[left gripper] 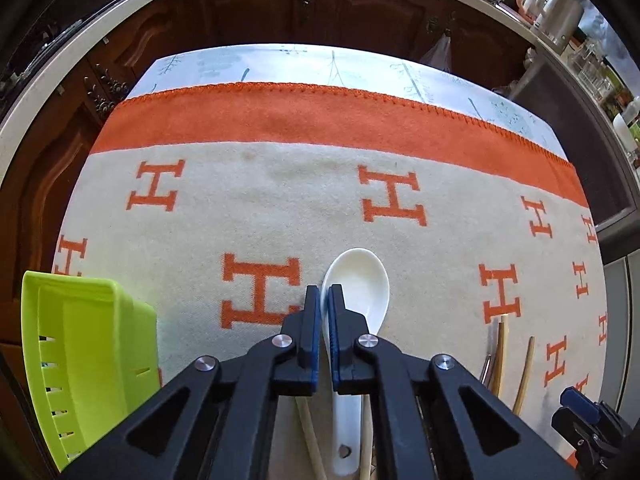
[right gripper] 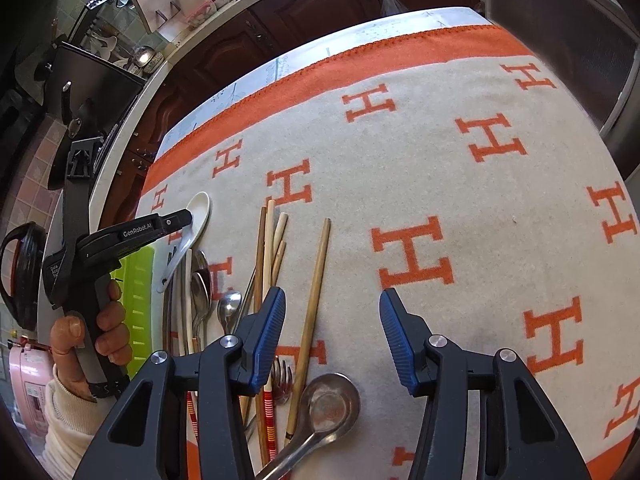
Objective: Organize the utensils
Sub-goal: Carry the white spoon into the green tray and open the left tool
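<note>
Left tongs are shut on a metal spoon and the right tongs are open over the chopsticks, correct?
Not quite. The left tongs are shut on the white ceramic spoon, not a metal one; the left wrist view shows its rim pinched between the pads. The metal spoons lie untouched on the blanket. The rest holds: the right tongs stand open over the chopsticks.

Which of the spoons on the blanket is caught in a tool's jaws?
The white ceramic soup spoon, pinched by the left gripper at its bowl's edge. The steel spoons, including the big ladle-like one below the open right gripper, lie untouched.
</note>
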`<state>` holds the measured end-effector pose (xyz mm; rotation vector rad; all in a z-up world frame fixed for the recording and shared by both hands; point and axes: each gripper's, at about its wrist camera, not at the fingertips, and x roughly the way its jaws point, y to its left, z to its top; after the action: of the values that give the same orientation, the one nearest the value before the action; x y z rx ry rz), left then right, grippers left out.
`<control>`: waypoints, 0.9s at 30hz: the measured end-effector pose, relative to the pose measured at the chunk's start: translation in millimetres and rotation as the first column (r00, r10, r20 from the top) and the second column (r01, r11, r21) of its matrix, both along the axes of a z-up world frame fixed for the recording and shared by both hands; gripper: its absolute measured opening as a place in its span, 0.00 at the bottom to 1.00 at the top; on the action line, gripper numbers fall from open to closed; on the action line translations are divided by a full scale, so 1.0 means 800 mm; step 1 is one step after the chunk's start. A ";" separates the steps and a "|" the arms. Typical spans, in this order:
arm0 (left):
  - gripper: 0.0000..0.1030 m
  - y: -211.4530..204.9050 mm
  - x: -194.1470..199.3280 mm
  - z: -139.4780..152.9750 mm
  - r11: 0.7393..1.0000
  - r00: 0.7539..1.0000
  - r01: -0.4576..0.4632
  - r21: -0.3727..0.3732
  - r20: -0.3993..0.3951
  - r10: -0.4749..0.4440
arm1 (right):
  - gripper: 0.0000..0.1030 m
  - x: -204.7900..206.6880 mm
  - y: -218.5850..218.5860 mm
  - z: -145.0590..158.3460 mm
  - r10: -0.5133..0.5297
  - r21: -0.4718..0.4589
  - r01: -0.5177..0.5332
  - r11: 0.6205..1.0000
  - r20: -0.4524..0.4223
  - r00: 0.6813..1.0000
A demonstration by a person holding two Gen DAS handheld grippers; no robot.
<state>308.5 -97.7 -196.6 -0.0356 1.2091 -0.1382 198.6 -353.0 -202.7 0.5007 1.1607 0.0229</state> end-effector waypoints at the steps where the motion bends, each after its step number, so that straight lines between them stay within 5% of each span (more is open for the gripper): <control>1: 0.01 0.001 -0.001 0.003 1.000 1.000 -0.001 -0.012 0.006 0.001 | 0.49 -0.004 -0.001 0.001 -0.003 0.004 0.003 1.000 0.001 1.000; 20: 0.01 0.112 -0.134 0.129 0.994 0.978 -0.034 -0.104 0.201 0.054 | 0.47 -0.088 0.003 0.011 -0.023 0.040 0.023 0.999 0.001 1.000; 27: 0.01 0.179 -0.172 0.169 0.993 0.953 -0.113 -0.025 0.280 0.116 | 0.47 -0.107 0.033 0.026 0.025 0.032 -0.025 0.999 0.013 1.000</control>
<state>171.1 45.7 -61.1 -0.0910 0.9194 -0.0450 113.2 -326.6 -181.8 0.5132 1.1553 0.0663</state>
